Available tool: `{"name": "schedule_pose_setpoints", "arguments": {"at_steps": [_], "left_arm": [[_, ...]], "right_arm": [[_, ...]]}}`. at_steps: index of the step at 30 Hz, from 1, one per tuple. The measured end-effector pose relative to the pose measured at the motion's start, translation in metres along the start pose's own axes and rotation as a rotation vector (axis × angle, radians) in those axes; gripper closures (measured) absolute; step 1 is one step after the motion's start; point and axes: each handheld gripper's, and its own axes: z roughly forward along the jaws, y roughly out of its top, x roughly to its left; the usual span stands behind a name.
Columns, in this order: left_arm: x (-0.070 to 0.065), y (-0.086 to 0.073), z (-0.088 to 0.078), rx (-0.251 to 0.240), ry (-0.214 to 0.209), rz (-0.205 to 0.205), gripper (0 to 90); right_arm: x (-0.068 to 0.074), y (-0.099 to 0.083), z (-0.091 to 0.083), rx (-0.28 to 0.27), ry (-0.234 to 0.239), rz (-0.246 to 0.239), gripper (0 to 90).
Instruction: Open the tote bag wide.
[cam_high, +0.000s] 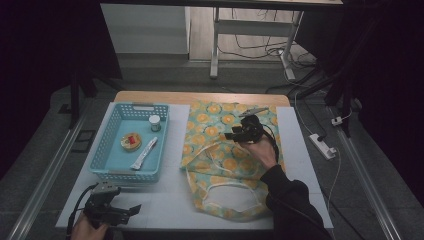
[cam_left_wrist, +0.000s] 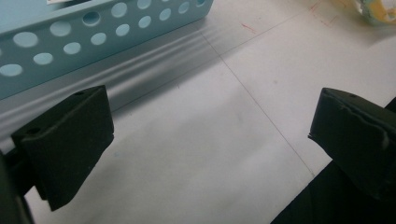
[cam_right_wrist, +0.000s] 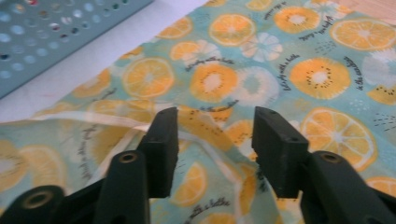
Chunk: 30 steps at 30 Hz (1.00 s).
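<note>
Table (cam_high: 165, 205): white top, wooden strip along the far edge.

Fruit-print cloth bag (cam_high: 227, 155): laid flat on the table's right half, white cord handles trailing toward the near edge; a raised fold is seen in the right gripper view, between the jaws.

Blue perforated basket (cam_high: 112, 142): set on the table's left half, well apart from the bag. Contained: a small jar (cam_high: 155, 122), a round tin (cam_high: 131, 141), a white tube (cam_high: 144, 153).

Right gripper (cam_right_wrist: 215, 140): held low over the bag's middle, jaws parted about halfway; the fold (cam_right_wrist: 210, 122) is straddled but not pinched.

Left gripper (cam_left_wrist: 210, 140): rested near the table's front left corner, jaws spread wide, nothing held.

Step in hand, as judged: the bag is being handled by its fabric. A fresh pinch on the fold or rim is called for next.
</note>
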Motion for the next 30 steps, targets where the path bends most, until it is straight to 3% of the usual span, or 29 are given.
{"name": "schedule_pose_setpoints", "arguments": {"at_steps": [5,13,22,30], "left_arm": [[0.0,0.0,0.0,0.0,0.0,0.0,0.0],[0.0,0.0,0.0,0.001,0.001,0.003,0.0],[-0.001,0.0,0.0,0.002,0.002,0.007,0.0],[-0.001,0.0,0.0,0.002,0.001,0.009,0.0]], "right_arm": [[0.013,-0.002,-0.012,-0.022,0.019,-0.004,38.1],[0.036,-0.004,-0.024,-0.043,-0.014,-0.046,18.4],[0.052,-0.016,-0.033,-0.027,0.01,-0.071,8.7],[0.062,-0.032,-0.04,-0.017,-0.015,-0.066,0.0]]}}
